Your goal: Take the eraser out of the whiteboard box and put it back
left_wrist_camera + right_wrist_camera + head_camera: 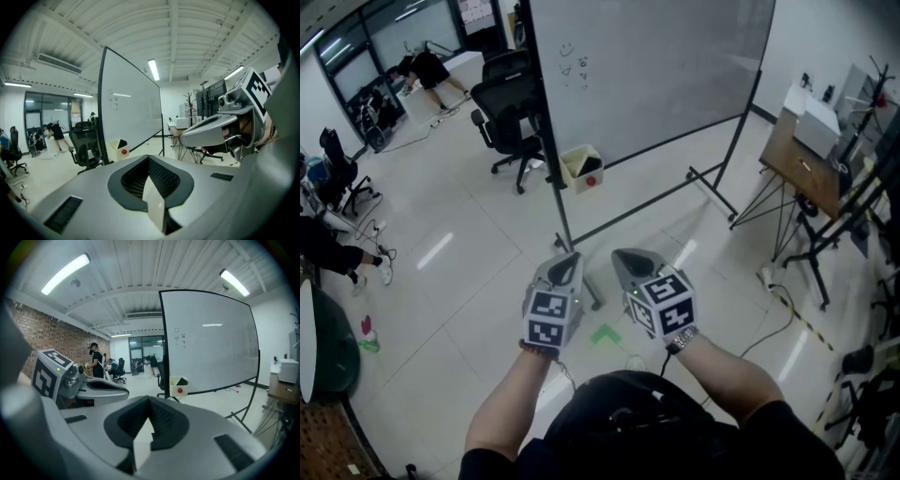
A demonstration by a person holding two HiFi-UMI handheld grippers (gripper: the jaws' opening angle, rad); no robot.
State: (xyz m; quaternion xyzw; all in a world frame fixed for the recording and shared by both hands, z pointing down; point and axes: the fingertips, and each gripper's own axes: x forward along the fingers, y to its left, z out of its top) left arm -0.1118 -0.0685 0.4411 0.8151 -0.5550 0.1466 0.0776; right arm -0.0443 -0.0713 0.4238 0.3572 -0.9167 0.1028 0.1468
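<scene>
With the left gripper (570, 258) and right gripper (623, 257) empty, jaws closed, and the eraser (584, 161) seemingly a dark shape in the box (577, 178) well away on the whiteboard (656, 66) frame, reaching in unopened could knock the box loose

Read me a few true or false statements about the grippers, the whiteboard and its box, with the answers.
1. The left gripper and the right gripper both have their jaws together, with nothing between them. True.
2. The right gripper touches the box. False: both grippers are held well short of it, over the floor.
3. The box sits at the lower left corner of the whiteboard, next to a black office chair. True.
4. The whiteboard is blank. False: small marks are drawn near its top left corner.
</scene>
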